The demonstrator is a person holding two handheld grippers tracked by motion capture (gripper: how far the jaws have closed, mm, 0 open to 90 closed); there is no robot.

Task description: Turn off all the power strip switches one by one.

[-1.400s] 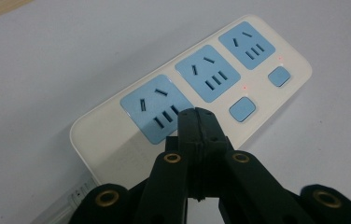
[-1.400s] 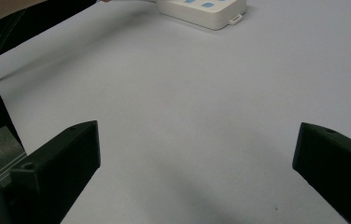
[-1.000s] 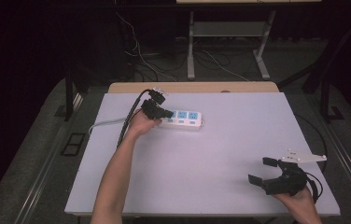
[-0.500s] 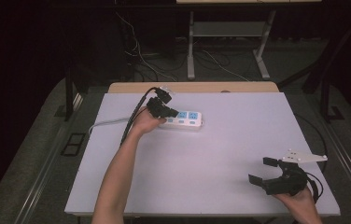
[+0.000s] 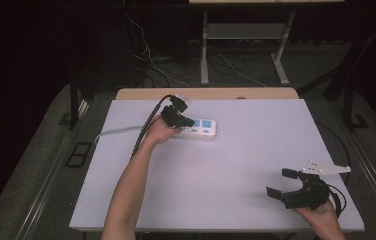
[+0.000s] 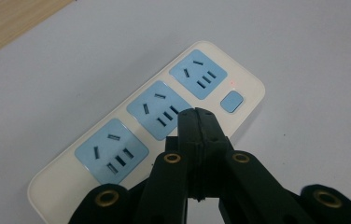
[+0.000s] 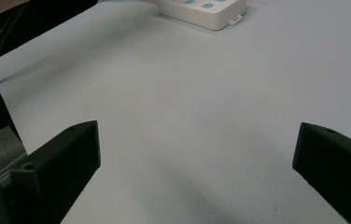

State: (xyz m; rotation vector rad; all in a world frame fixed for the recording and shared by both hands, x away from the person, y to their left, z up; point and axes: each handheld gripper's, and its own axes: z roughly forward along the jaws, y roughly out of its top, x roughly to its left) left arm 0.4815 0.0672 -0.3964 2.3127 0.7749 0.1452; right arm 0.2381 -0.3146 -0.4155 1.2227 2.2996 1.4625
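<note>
A white power strip (image 5: 205,129) with three blue sockets and a blue switch lies at the back of the table. A small red light (image 6: 232,83) glows beside the switch (image 6: 232,101). My left gripper (image 5: 188,121) is shut with nothing between its jaws. In the left gripper view its tips (image 6: 197,116) sit over the strip (image 6: 94,135), at the near edge of the middle socket. Whether they touch it I cannot tell. My right gripper (image 5: 282,182) rests open near the table's front right corner. Its jaws stand wide apart (image 7: 197,154) and point toward the strip (image 7: 211,16).
The strip's grey cord (image 5: 118,131) runs left off the pale table (image 5: 226,175). A wooden board edge (image 5: 206,93) lies along the table's back. Cables and a metal frame (image 5: 241,45) are on the floor beyond.
My left gripper has edged slightly right over the power strip, still shut. The right gripper has not moved.
</note>
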